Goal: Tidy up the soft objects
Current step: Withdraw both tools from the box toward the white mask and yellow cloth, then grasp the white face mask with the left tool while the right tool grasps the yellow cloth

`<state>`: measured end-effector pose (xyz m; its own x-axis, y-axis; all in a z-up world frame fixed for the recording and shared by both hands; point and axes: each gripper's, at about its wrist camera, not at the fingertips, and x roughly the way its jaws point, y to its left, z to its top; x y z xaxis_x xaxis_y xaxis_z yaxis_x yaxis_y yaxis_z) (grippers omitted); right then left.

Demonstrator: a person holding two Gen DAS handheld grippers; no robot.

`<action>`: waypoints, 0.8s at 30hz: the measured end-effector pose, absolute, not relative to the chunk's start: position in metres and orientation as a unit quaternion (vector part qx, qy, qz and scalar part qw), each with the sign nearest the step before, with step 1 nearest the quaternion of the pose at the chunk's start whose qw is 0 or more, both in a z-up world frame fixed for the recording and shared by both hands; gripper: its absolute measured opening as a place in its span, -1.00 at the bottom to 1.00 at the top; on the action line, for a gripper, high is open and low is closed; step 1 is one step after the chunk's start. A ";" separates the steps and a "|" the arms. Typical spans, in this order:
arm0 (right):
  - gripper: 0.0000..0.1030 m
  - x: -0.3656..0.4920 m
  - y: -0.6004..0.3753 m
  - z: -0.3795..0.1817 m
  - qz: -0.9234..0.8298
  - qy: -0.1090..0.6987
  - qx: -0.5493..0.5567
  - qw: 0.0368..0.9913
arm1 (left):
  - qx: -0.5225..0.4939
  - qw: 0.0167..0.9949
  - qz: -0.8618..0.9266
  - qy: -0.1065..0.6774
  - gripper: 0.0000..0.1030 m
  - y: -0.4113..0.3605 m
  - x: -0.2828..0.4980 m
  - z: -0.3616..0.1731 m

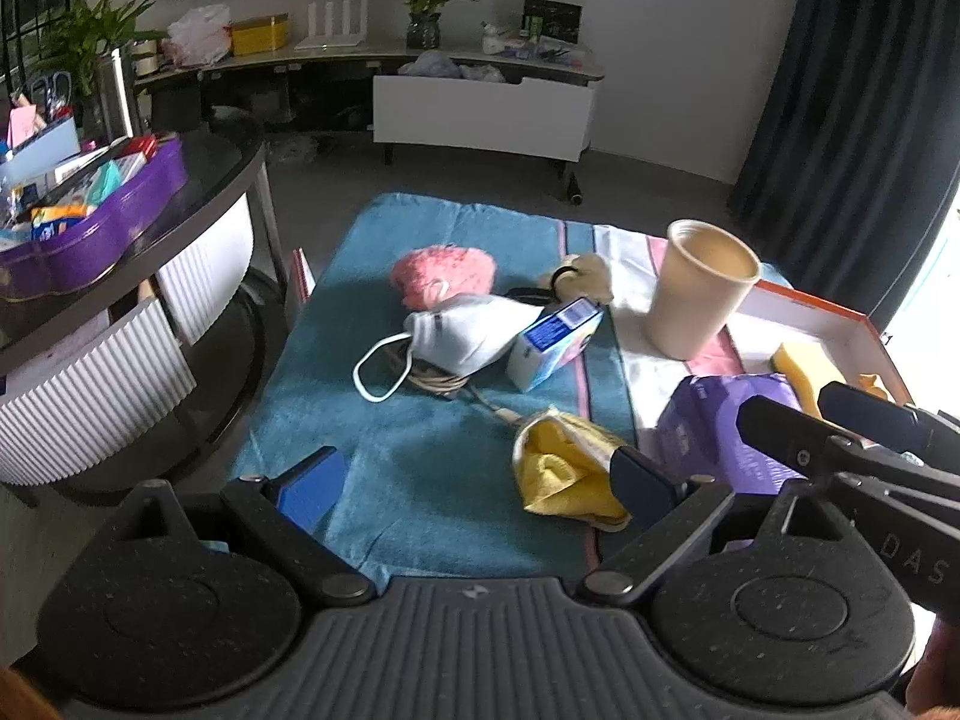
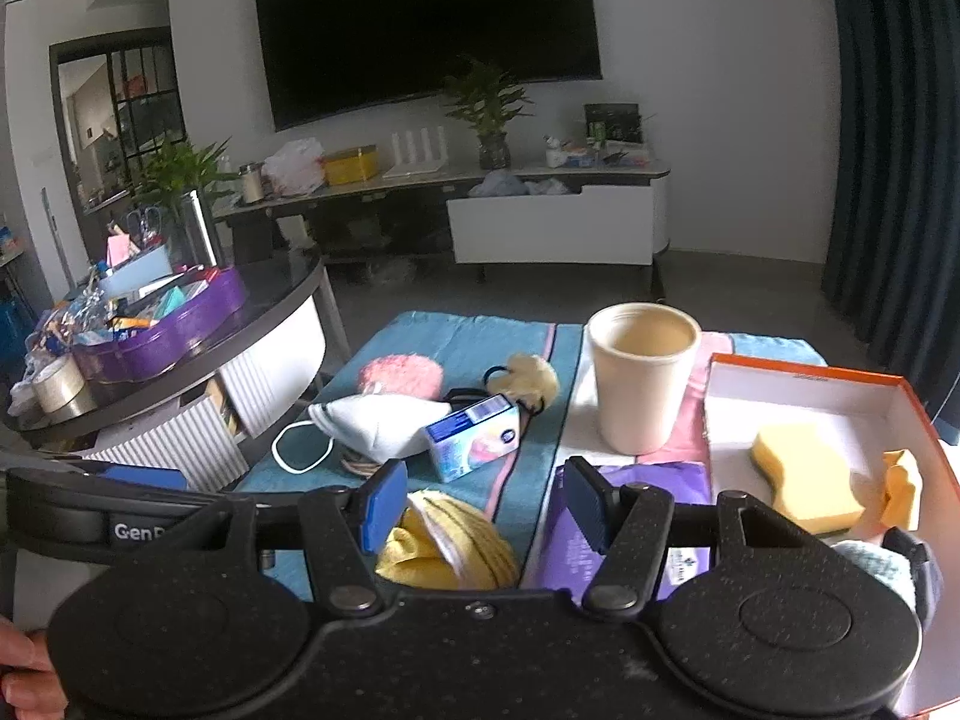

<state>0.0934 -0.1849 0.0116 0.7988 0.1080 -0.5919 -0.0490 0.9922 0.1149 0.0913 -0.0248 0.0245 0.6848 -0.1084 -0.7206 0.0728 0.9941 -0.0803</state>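
Teal terry towel [image 1: 420, 468] covers the surface where the soft things lie, and the beige cup [image 1: 699, 288] standing upright on its pale striped part serves as the landmark. Left of the cup lies a small blue-and-white box [image 1: 555, 342], tilted, and leaning against that box's left side is a white face mask [image 1: 465, 336] with its ear loop trailing on the towel. Behind the mask, further left of the cup, sits a pink fluffy puff [image 1: 441, 276]. Just left of the cup's rim is a cream plush hair tie [image 1: 585, 276]. In front of the cup and to its left lies a crumpled yellow cloth [image 1: 564, 468]; directly in front of the cup is a purple packet [image 1: 720, 432].

Right of the cup stands an orange-edged white box [image 2: 798, 372], holding a yellow sponge [image 2: 804, 480] and a smaller yellow piece [image 2: 900, 486].

The left gripper [image 1: 480, 480] hovers over the towel, its fingers spread wide with nothing between them. The right gripper [image 2: 480, 504] hangs above the yellow cloth and purple packet, its fingers also apart and empty.
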 end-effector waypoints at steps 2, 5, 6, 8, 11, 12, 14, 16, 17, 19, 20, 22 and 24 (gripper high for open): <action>0.38 0.096 -0.182 0.008 0.046 0.320 0.047 0.945 | -0.026 0.917 -0.046 0.396 0.89 -0.020 0.092 0.022; 0.40 0.100 -0.178 0.002 0.055 0.328 0.046 0.942 | -0.029 0.914 -0.042 0.401 0.89 -0.014 0.093 0.017; 0.41 0.101 -0.177 -0.001 0.057 0.330 0.045 0.941 | -0.032 0.913 -0.042 0.404 0.89 -0.012 0.094 0.014; 0.42 0.103 -0.175 -0.006 0.062 0.337 0.043 0.938 | -0.037 0.911 -0.044 0.408 0.89 -0.007 0.094 0.009; 0.45 0.104 -0.170 -0.011 0.072 0.343 0.037 0.936 | -0.039 0.909 -0.042 0.413 0.90 -0.001 0.095 0.001; 0.46 0.105 -0.168 -0.012 0.075 0.344 0.034 0.935 | -0.041 0.908 -0.041 0.414 0.90 0.001 0.096 -0.001; 0.47 0.107 -0.164 -0.015 0.081 0.348 0.033 0.934 | -0.049 0.906 -0.034 0.419 0.90 0.008 0.098 -0.007; 0.48 0.111 -0.162 -0.019 0.085 0.352 0.031 0.931 | -0.054 0.905 -0.024 0.422 0.90 0.014 0.102 -0.010; 0.48 0.112 -0.160 -0.021 0.087 0.355 0.031 0.930 | -0.054 0.904 -0.020 0.423 0.90 0.016 0.104 -0.011; 0.49 0.116 -0.154 -0.025 0.092 0.362 0.027 0.927 | -0.056 0.904 -0.012 0.424 0.90 0.021 0.108 -0.014; 0.49 0.117 -0.152 -0.027 0.093 0.366 0.024 0.926 | -0.058 0.903 -0.011 0.425 0.90 0.023 0.110 -0.015; 0.51 0.121 -0.146 -0.032 0.096 0.372 0.021 0.923 | -0.058 0.904 -0.007 0.423 0.90 0.027 0.115 -0.017; 0.52 0.126 -0.140 -0.036 0.099 0.378 0.017 0.920 | -0.058 0.906 -0.003 0.420 0.90 0.030 0.119 -0.017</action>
